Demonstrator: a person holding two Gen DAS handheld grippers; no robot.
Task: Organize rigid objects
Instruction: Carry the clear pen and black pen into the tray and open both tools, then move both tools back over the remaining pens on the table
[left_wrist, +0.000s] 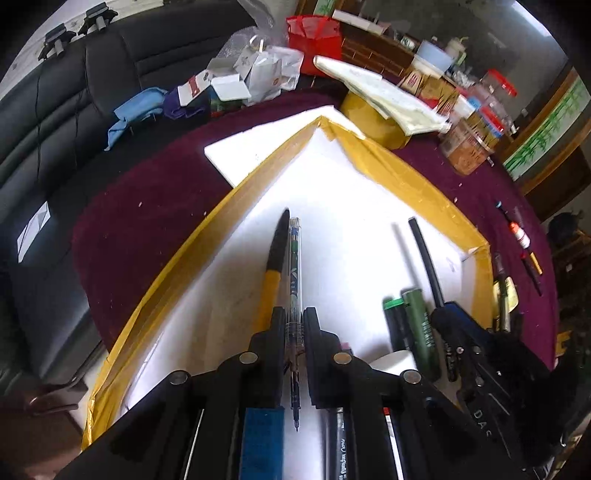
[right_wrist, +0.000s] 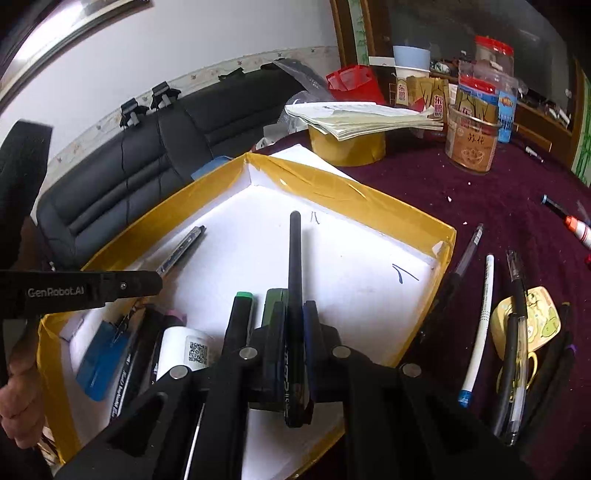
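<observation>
A shallow white tray with yellow-taped walls (left_wrist: 391, 162) (right_wrist: 354, 199) lies on the maroon cloth. My left gripper (left_wrist: 294, 317) is shut on a clear pen with blue print (left_wrist: 294, 266), held above the tray floor beside a black-and-yellow pen (left_wrist: 275, 254). My right gripper (right_wrist: 294, 314) is shut on a black pen (right_wrist: 295, 258), which points toward the tray's far corner. In the left wrist view the right gripper (left_wrist: 458, 325) shows with that black pen (left_wrist: 424, 251). In the right wrist view the left gripper (right_wrist: 110, 286) shows with the clear pen (right_wrist: 183, 249). Green markers (left_wrist: 417, 325) (right_wrist: 242, 306) lie in the tray.
Several pens (right_wrist: 480, 317) and a yellow cartoon card (right_wrist: 535, 321) lie on the cloth right of the tray. A yellow tape roll under a paper stack (right_wrist: 347, 147), jars (right_wrist: 472, 144) and a red bag (left_wrist: 314, 37) stand behind. A black sofa (left_wrist: 55, 129) is at the left.
</observation>
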